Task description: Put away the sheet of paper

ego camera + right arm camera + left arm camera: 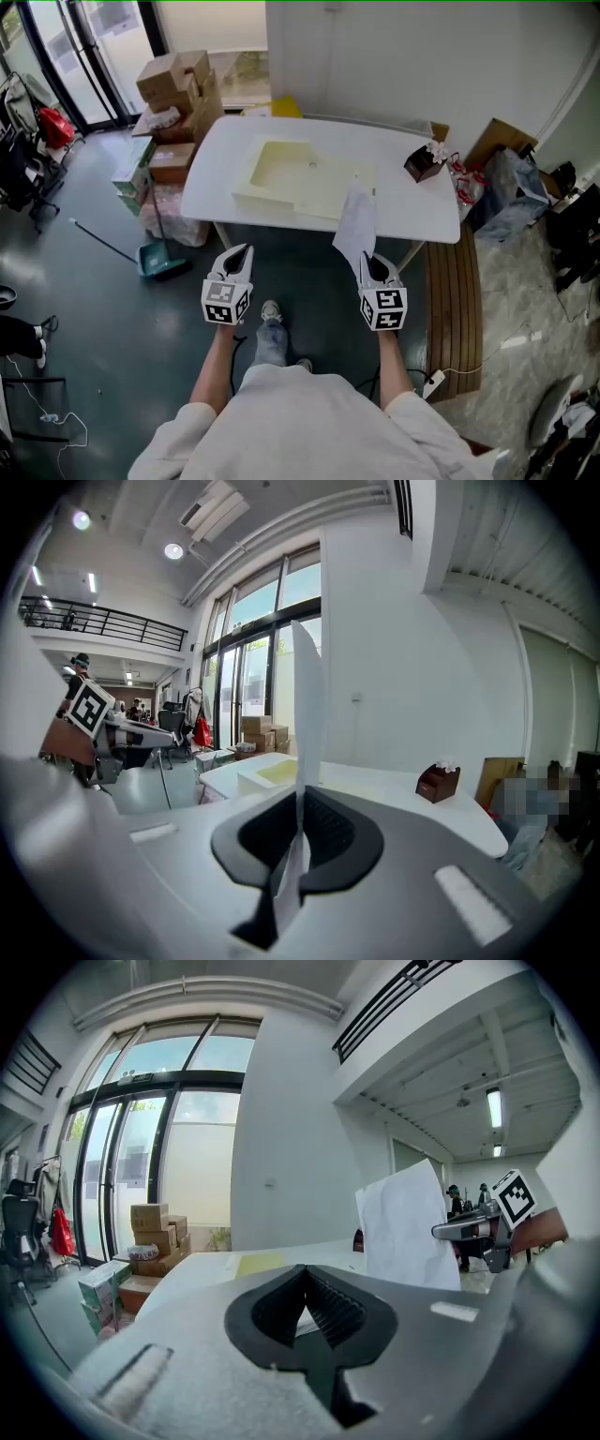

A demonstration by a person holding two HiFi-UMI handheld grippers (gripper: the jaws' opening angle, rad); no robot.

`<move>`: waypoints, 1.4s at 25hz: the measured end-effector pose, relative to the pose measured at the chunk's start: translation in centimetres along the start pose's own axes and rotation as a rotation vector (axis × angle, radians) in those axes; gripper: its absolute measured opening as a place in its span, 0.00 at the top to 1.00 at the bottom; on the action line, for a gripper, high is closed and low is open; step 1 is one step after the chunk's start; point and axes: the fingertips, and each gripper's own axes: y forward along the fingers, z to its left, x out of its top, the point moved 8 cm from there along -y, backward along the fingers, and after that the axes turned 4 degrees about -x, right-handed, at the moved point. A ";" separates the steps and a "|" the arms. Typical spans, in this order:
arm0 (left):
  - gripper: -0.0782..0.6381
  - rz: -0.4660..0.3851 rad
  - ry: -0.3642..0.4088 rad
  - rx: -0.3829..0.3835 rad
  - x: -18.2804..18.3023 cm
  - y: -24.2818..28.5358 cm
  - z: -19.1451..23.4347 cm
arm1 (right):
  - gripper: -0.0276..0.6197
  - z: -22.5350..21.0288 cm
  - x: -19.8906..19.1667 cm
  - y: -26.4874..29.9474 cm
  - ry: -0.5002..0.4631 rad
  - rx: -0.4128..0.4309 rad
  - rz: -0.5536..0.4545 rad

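The white sheet of paper [356, 223] stands upright over the near edge of the white table [412, 202], and my right gripper [371, 262] is shut on its lower edge. In the right gripper view the sheet [306, 714] rises edge-on from between the closed jaws of that gripper [299, 803]. My left gripper [241, 253] hangs to the left, short of the table, with its jaws together and nothing in them [304, 1277]. From the left gripper view the paper [403, 1227] shows flat, at the right. A shallow cream tray [281, 171] lies open on the table.
A brown tissue box [424, 162] sits at the table's far right corner. Cardboard boxes [178, 89] are stacked at the far left. A green dustpan [159, 261] with a broom lies on the floor on the left. A wooden bench [455, 309] runs along the right.
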 end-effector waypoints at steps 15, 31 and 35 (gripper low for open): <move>0.88 -0.021 -0.004 -0.060 1.7 10.2 5.6 | 0.95 -2.9 2.5 9.0 -0.024 -0.059 -0.008; 0.88 -0.036 -0.001 -0.129 6.5 21.3 17.2 | 0.95 -2.7 8.7 22.2 -0.036 -0.115 0.001; 0.88 -0.043 -0.002 -0.134 7.1 23.1 19.8 | 0.95 -2.5 10.1 25.0 -0.045 -0.126 -0.007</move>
